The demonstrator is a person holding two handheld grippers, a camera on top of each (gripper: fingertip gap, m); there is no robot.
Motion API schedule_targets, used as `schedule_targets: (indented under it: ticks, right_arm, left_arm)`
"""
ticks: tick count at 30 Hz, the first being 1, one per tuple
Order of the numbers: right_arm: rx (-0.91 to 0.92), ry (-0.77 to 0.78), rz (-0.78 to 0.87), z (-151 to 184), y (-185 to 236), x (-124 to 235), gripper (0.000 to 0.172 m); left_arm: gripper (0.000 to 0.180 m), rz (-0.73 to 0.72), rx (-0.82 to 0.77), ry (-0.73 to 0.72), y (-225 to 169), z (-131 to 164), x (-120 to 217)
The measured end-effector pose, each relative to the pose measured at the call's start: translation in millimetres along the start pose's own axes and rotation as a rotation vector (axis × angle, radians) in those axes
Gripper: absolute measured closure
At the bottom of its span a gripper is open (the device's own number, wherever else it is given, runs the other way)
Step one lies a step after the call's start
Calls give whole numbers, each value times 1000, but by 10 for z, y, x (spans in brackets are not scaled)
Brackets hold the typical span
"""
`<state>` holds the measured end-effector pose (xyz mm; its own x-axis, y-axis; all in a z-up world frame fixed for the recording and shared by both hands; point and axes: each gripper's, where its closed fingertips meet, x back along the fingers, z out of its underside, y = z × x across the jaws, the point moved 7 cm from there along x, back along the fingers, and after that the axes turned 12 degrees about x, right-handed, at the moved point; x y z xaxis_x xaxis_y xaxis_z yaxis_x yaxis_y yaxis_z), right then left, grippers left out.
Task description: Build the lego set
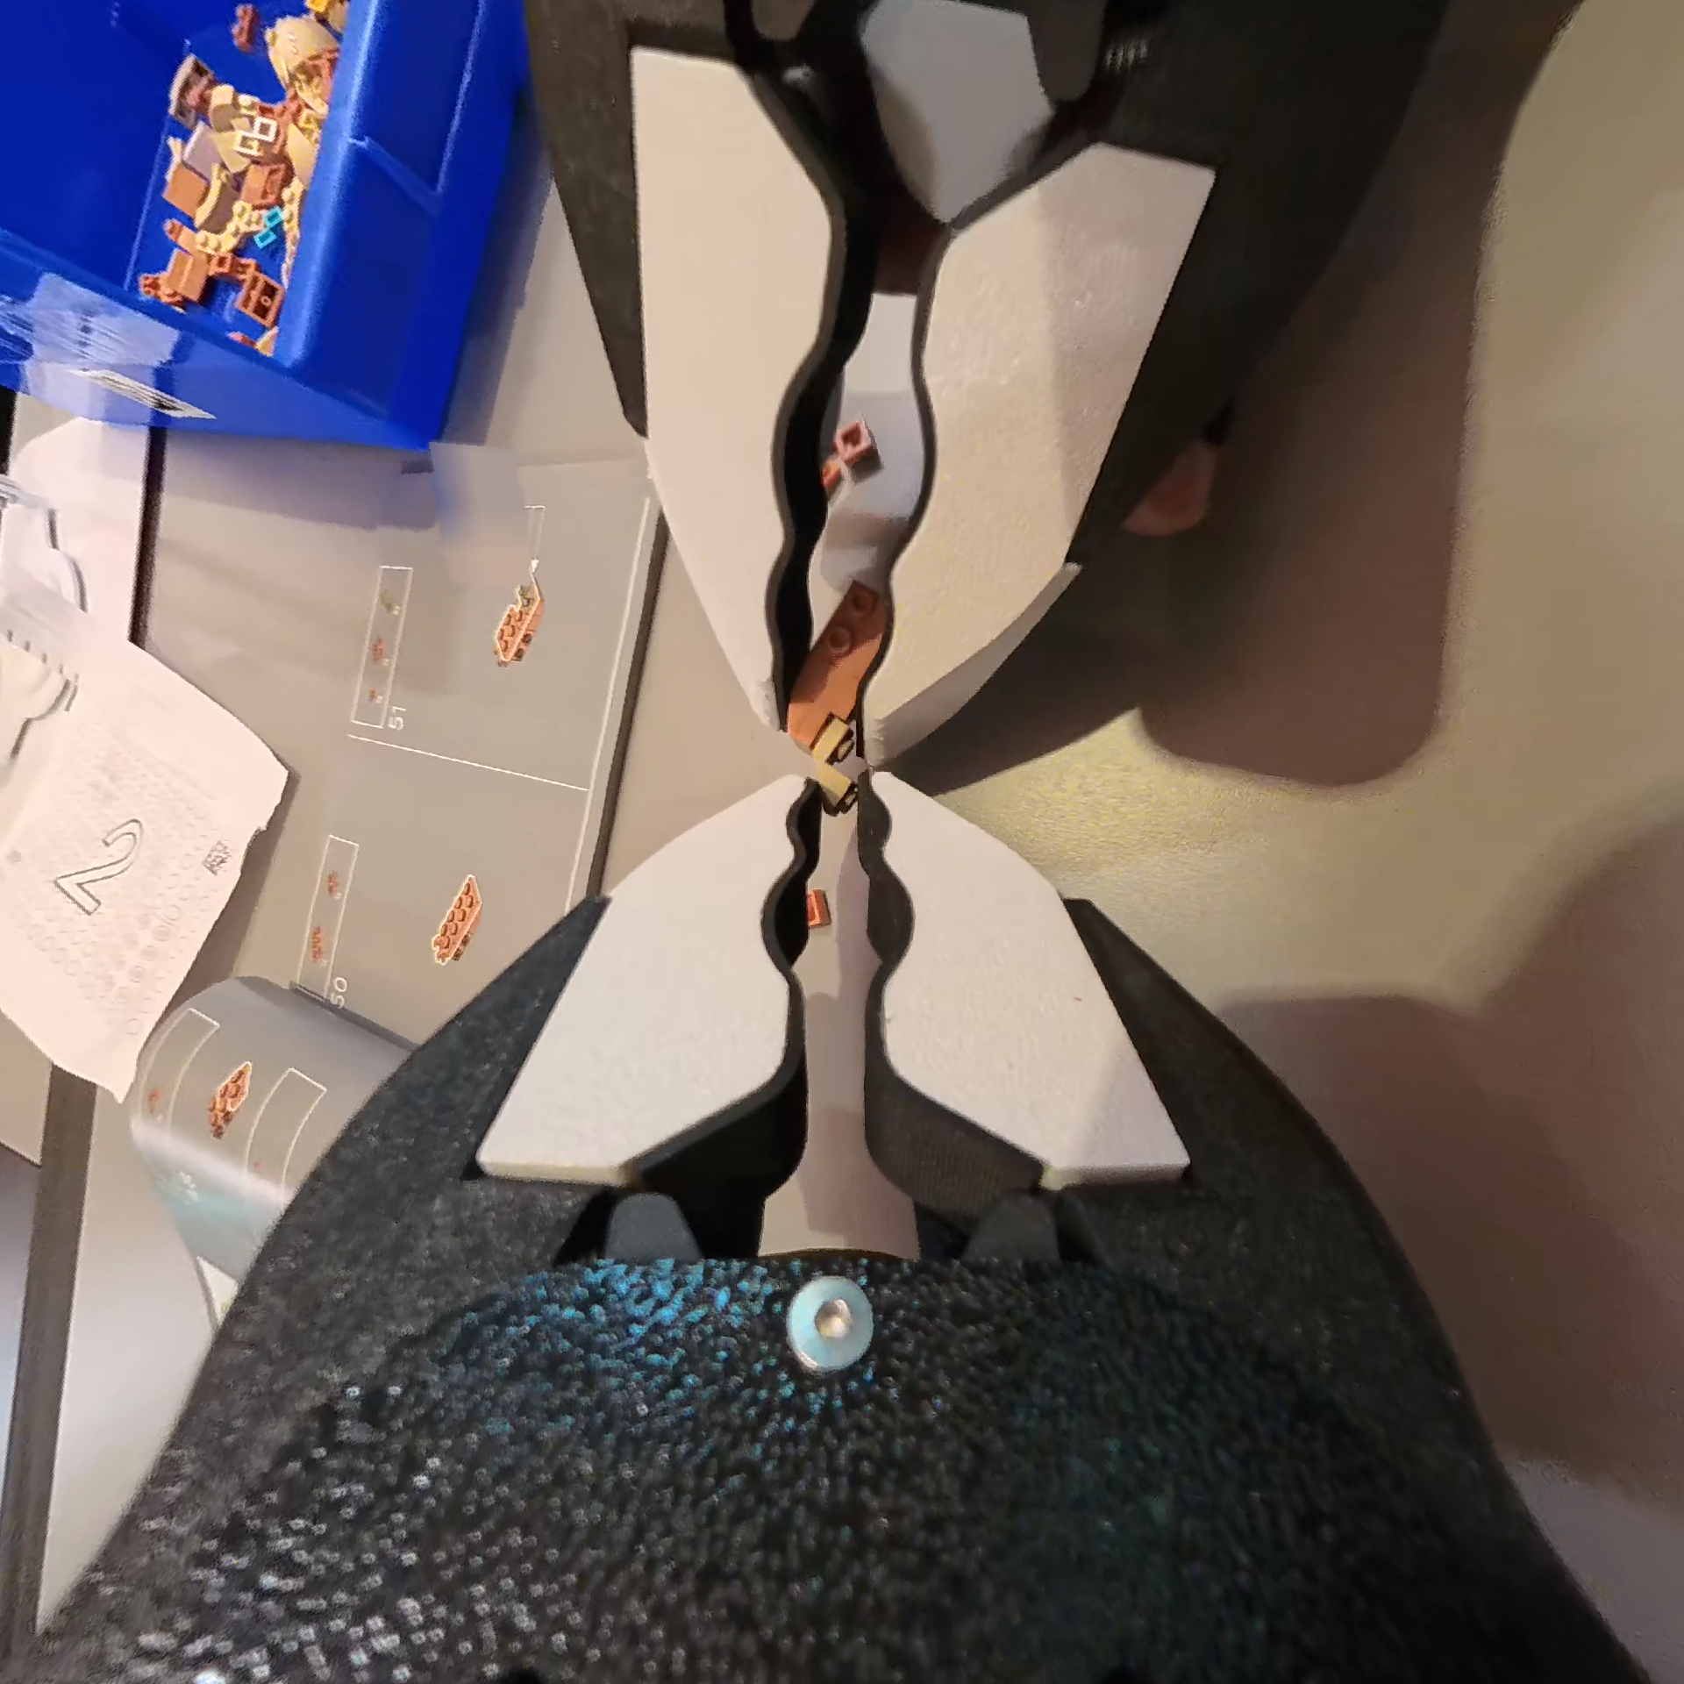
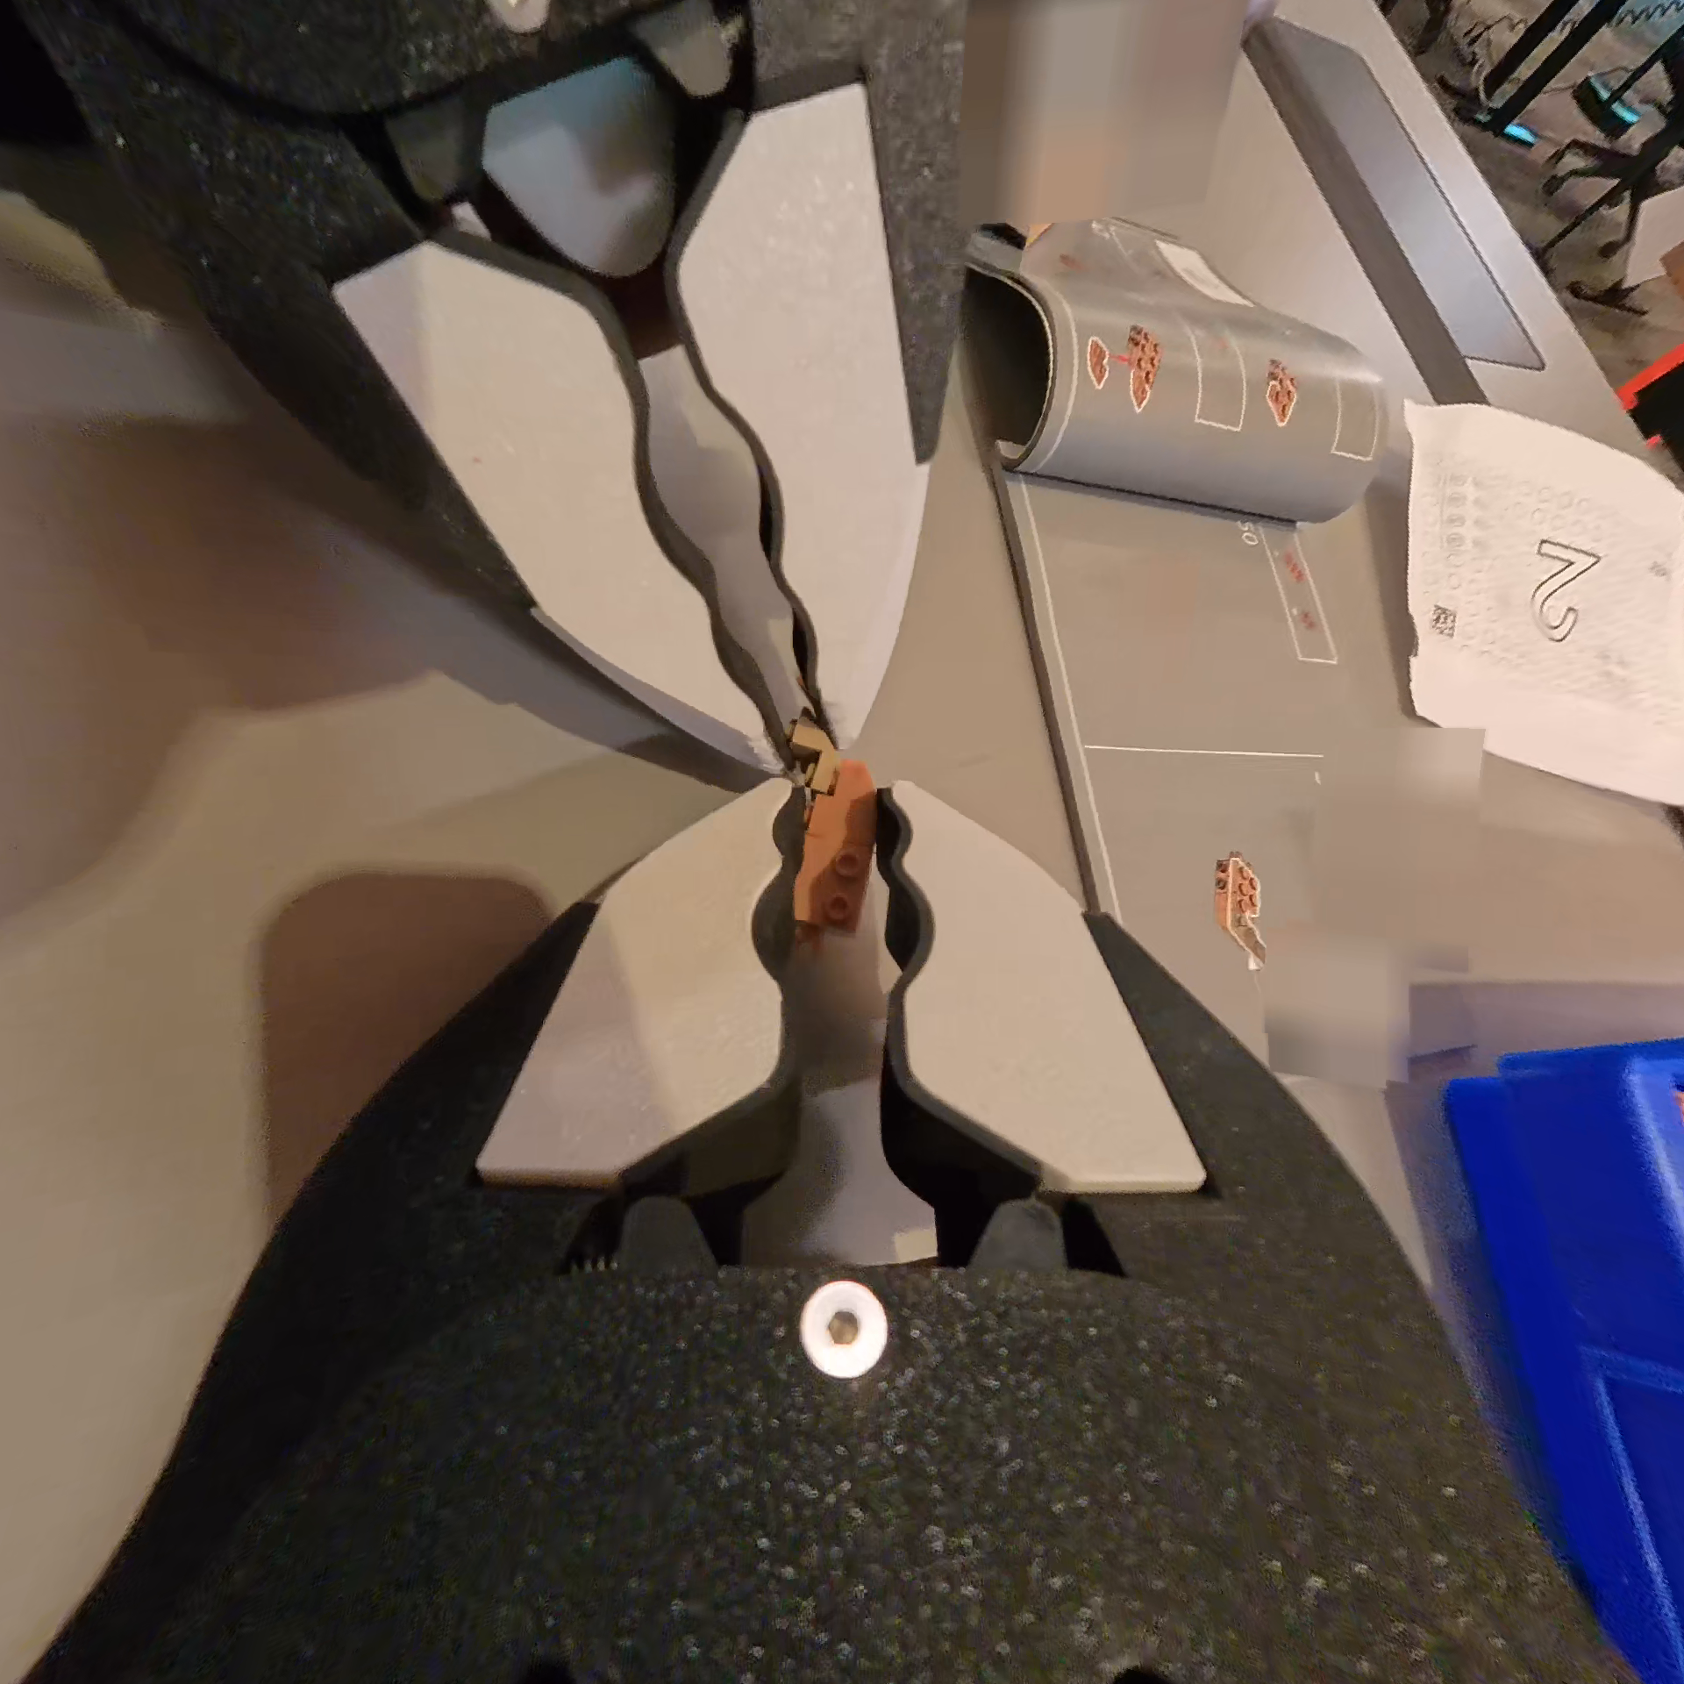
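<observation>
- Left tongs [image 1: 834, 802]: pale grey fingers edged in black, speckled black body, closed on a tan brick piece [image 1: 834, 765].
- Right tongs [image 2: 843, 820]: the same grey and black, pressed on a reddish-brown studded brick [image 2: 834, 866].
- Bin [image 1: 383, 273]: bright blue, holding brown, tan and orange bricks [image 1: 237, 182] with a few turquoise bits.
- Instruction booklet [image 2: 1185, 638]: grey pages with thin white lines and small orange-brown brick drawings.
- Paper bag [image 2: 1549, 583]: white, printed with rows of pale circles.
- Surface [image 1: 1185, 866]: beige.

Glossy plastic bin [image 1: 392, 273], matt paper [image 1: 137, 875]
</observation>
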<state>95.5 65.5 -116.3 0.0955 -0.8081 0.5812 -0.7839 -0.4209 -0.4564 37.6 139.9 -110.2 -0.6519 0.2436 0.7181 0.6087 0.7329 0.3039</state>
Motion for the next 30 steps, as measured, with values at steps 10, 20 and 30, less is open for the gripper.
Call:
schedule_targets:
  ticks: [10, 20, 30]
  right_arm:
    - [-61, -20, 10, -13, -23, 5, 157]
    - [-65, -16, 2, -11, -16, -9, 157]
    - [-30, 23, -2, -2, 19, -40, 157]
  left_arm:
    - [173, -76, -14, 42, -21, -30, 5]
    - [174, -20, 85, 32, 0, -6, -5]
    - [174, 92, 222, 19, 27, 51, -46]
